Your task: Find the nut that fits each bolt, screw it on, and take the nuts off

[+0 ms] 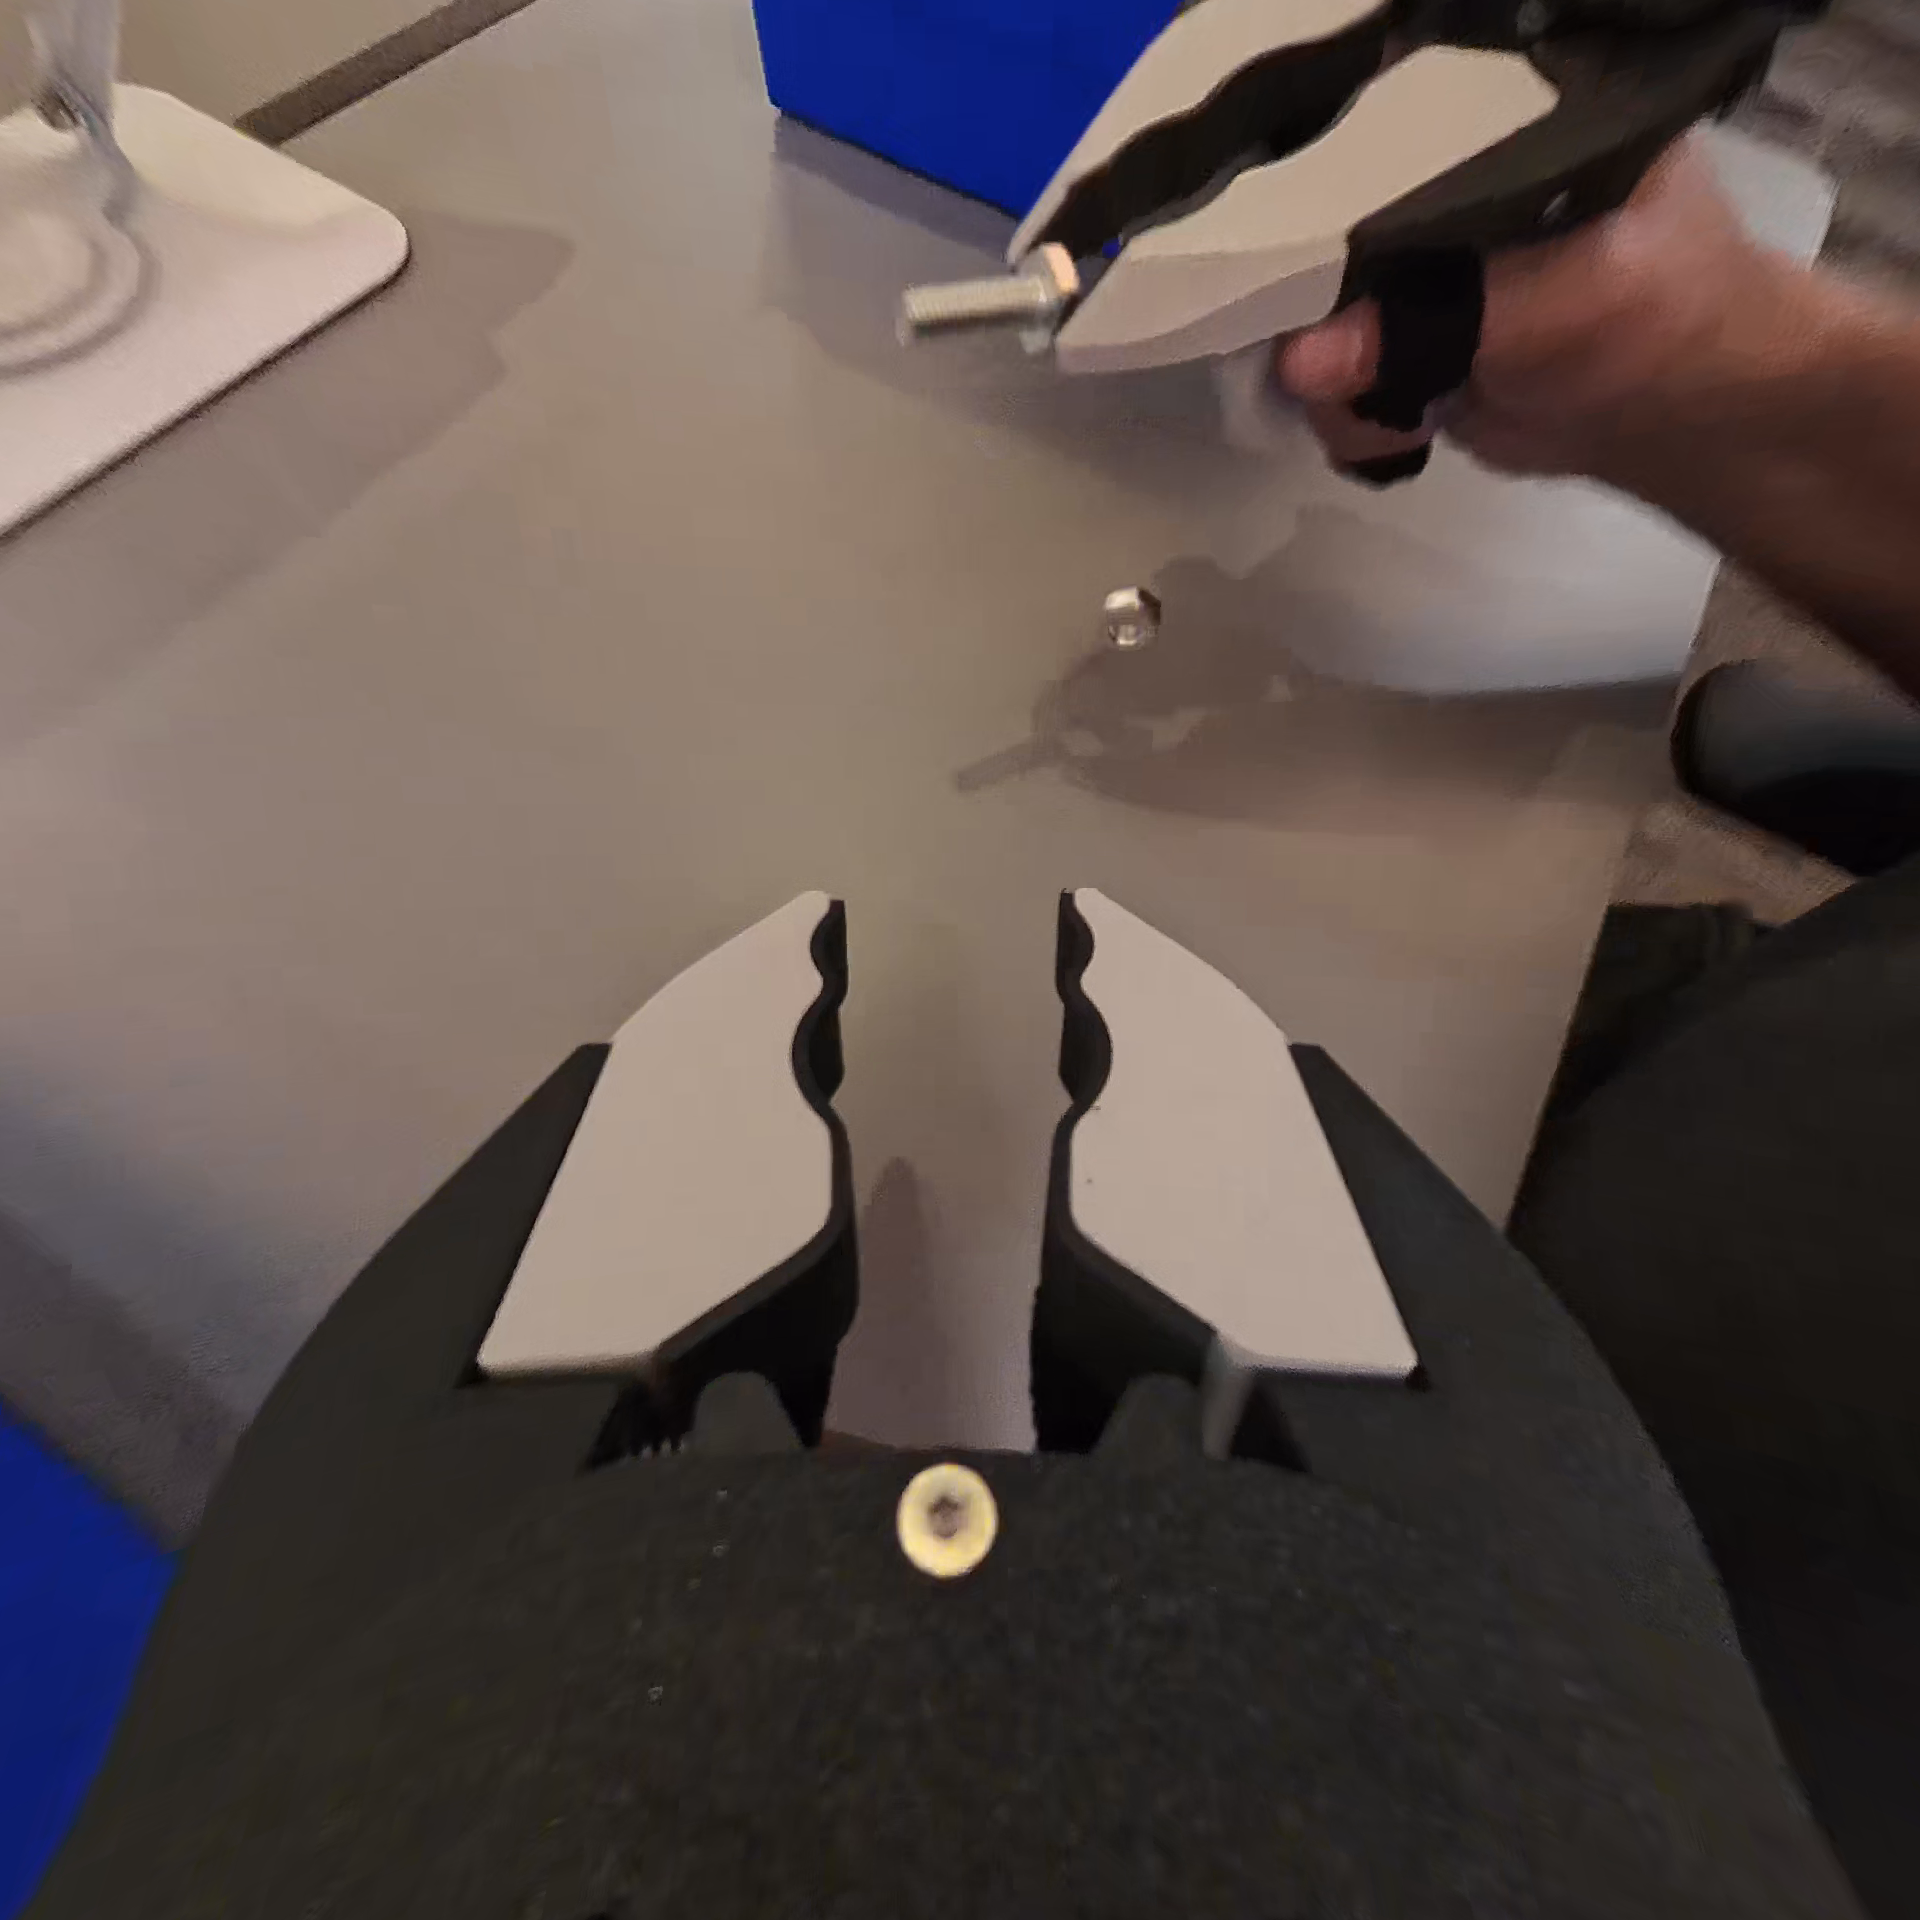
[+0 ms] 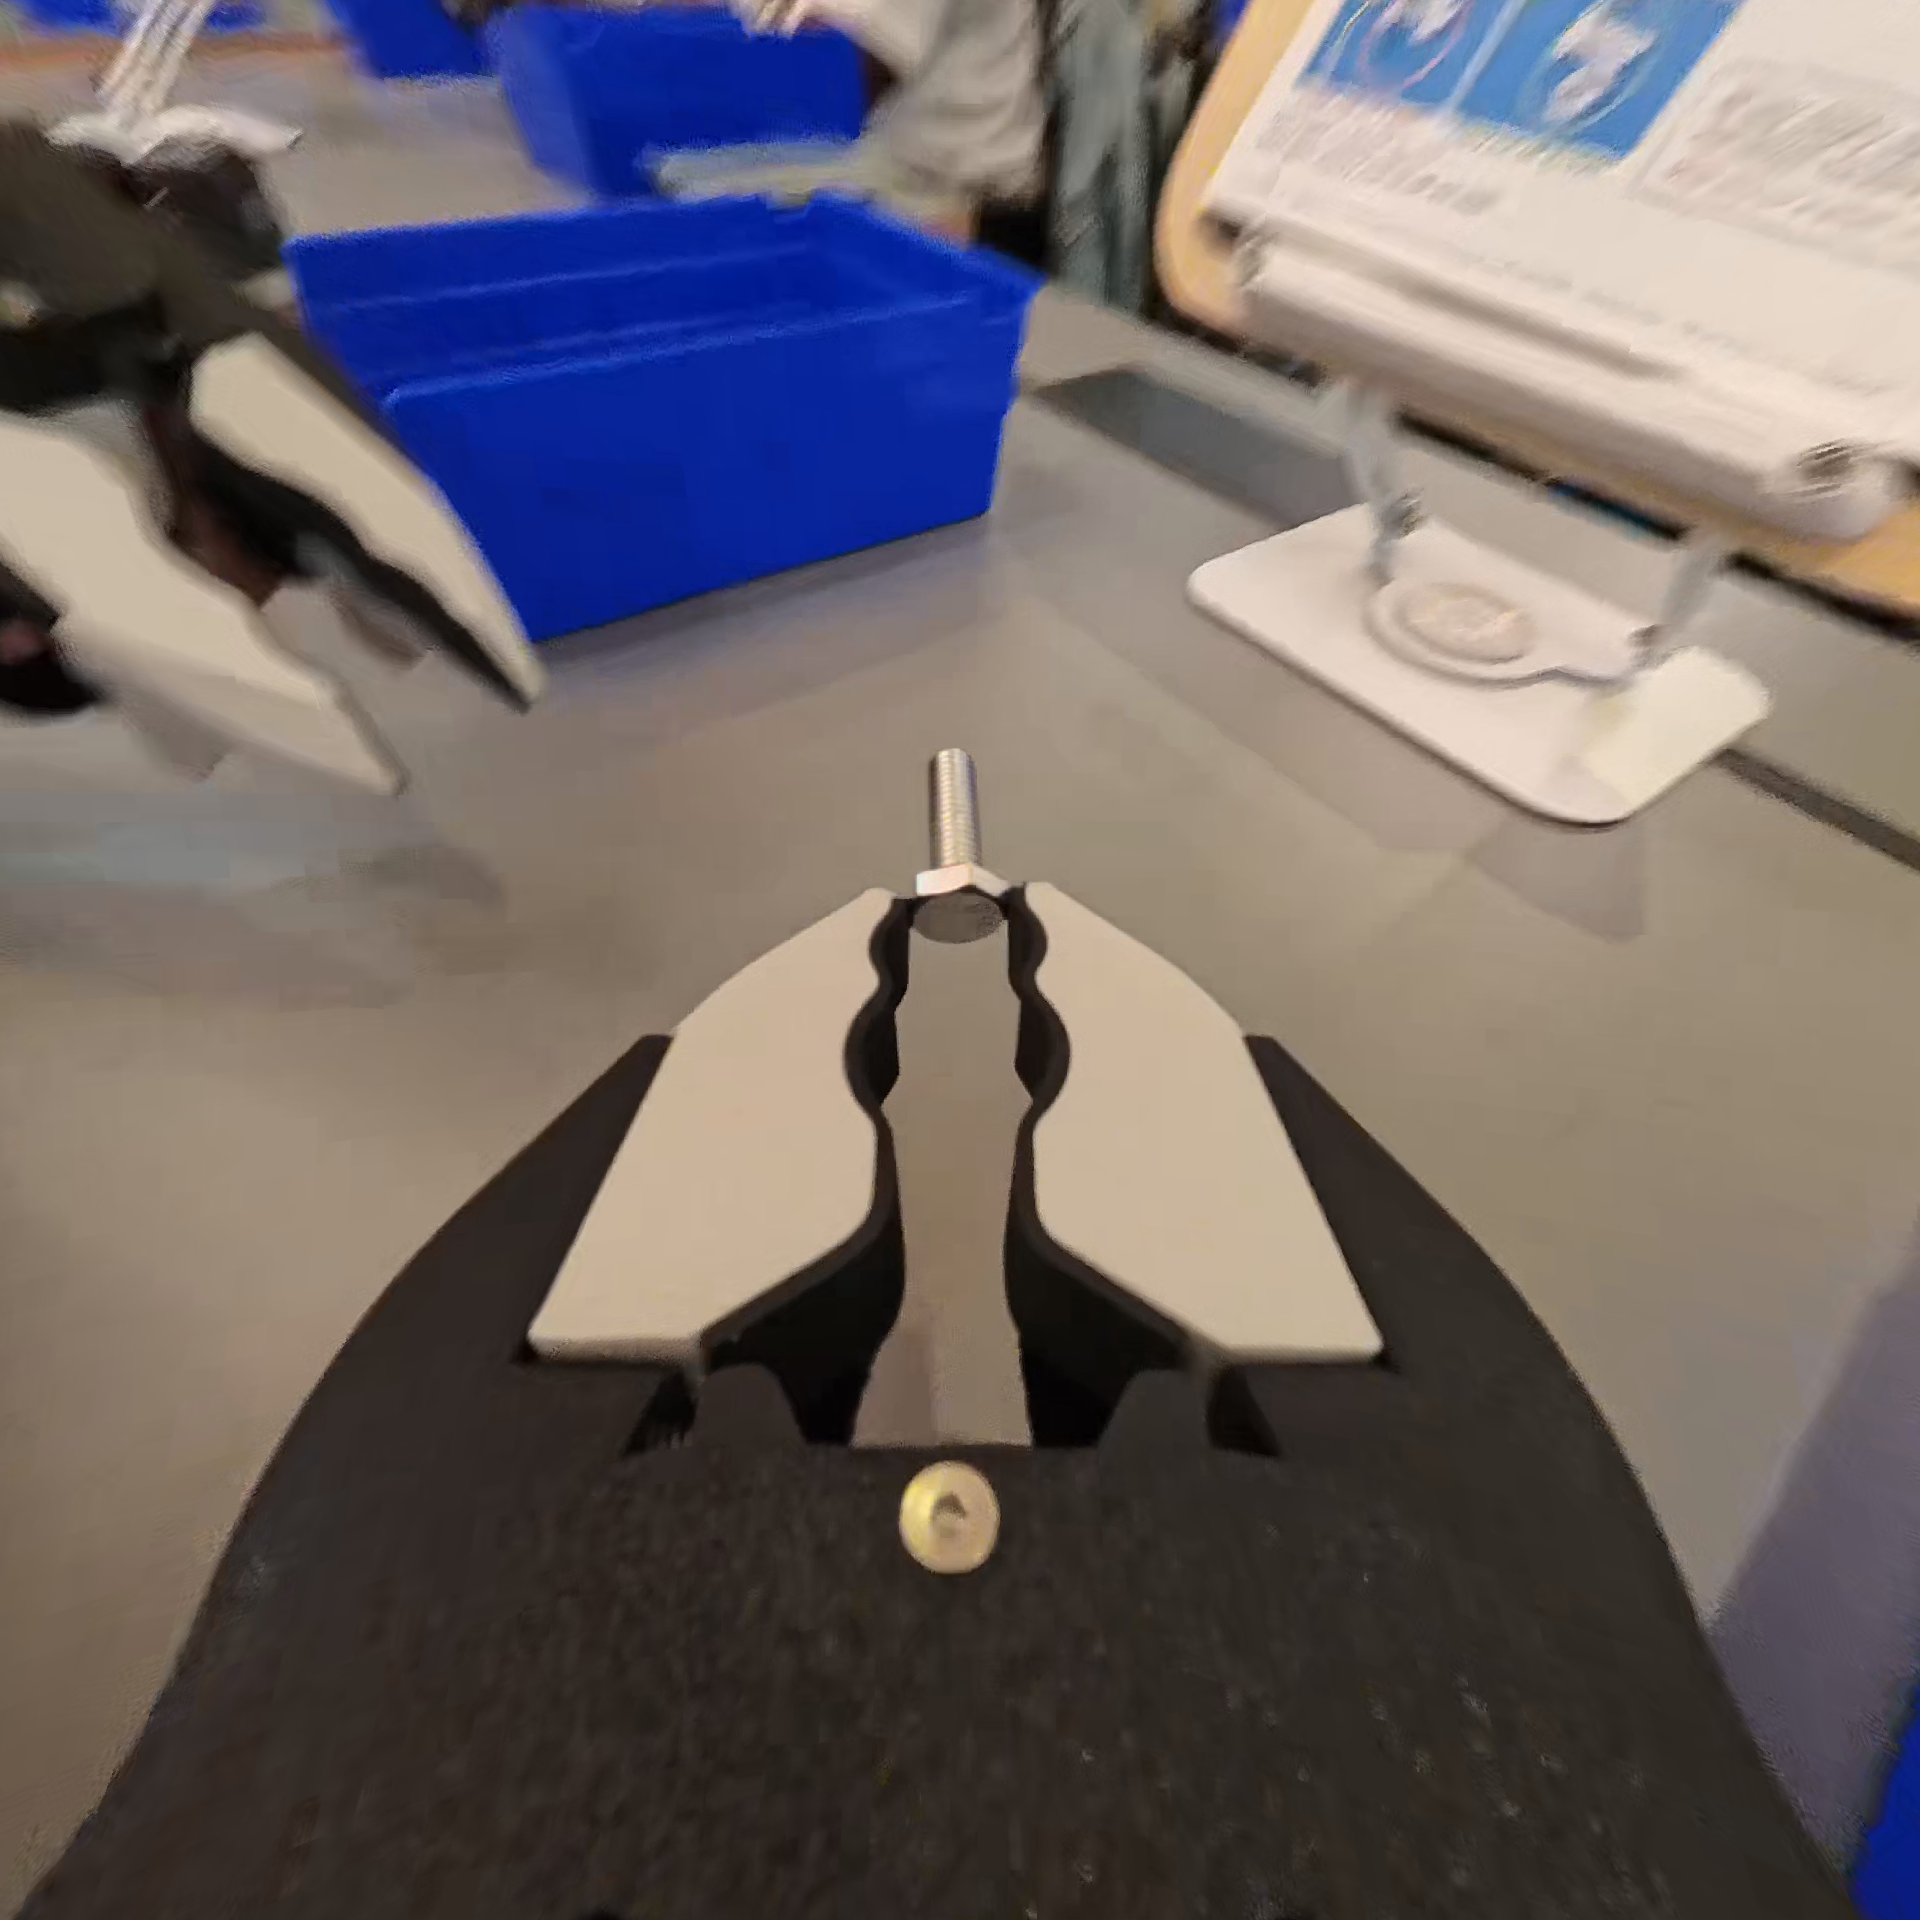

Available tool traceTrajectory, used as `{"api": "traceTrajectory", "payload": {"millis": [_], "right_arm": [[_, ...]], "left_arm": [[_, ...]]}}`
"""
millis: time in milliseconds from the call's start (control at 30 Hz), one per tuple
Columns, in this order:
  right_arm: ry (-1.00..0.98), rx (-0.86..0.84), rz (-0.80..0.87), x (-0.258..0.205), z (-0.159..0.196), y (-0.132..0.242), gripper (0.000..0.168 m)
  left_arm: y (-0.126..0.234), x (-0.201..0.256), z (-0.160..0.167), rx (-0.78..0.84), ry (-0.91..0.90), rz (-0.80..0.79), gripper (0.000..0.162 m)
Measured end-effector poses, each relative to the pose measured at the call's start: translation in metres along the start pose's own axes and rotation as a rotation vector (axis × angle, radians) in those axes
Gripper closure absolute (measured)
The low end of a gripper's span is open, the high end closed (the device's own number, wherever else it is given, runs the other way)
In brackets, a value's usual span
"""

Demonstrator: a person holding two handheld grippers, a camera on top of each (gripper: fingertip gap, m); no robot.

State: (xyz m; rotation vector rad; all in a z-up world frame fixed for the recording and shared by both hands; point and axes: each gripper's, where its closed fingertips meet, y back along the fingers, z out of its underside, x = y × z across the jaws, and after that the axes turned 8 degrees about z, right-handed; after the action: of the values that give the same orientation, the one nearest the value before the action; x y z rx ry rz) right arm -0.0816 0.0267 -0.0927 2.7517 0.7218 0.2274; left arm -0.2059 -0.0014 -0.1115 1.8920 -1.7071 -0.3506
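Note:
My right gripper (image 2: 958,896) is shut on the hex head of a silver bolt (image 2: 953,805), whose threaded shank points forward above the grey table. In the left wrist view that gripper (image 1: 1049,296) is at the upper right, held by a hand, with the bolt (image 1: 977,301) pointing left. A small silver nut (image 1: 1132,615) lies alone on the table below it. My left gripper (image 1: 951,904) is open and empty, hovering over the table short of the nut. It also shows blurred at the left of the right wrist view (image 2: 457,717).
A blue bin (image 2: 675,405) stands at the back of the table, with more blue bins behind it. A white stand base (image 2: 1486,665) holding a white device is at the right; it also shows in the left wrist view (image 1: 156,291). The table's right edge (image 1: 1621,831) is close.

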Motion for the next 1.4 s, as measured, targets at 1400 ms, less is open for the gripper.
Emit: {"api": "traceTrajectory", "payload": {"millis": [1400], "right_arm": [[0.104,-0.032,0.305,0.083,0.000,0.122,0.150]], "left_arm": [[-0.179,0.131,-0.012,-0.395,-0.506,0.410,0.125]]}}
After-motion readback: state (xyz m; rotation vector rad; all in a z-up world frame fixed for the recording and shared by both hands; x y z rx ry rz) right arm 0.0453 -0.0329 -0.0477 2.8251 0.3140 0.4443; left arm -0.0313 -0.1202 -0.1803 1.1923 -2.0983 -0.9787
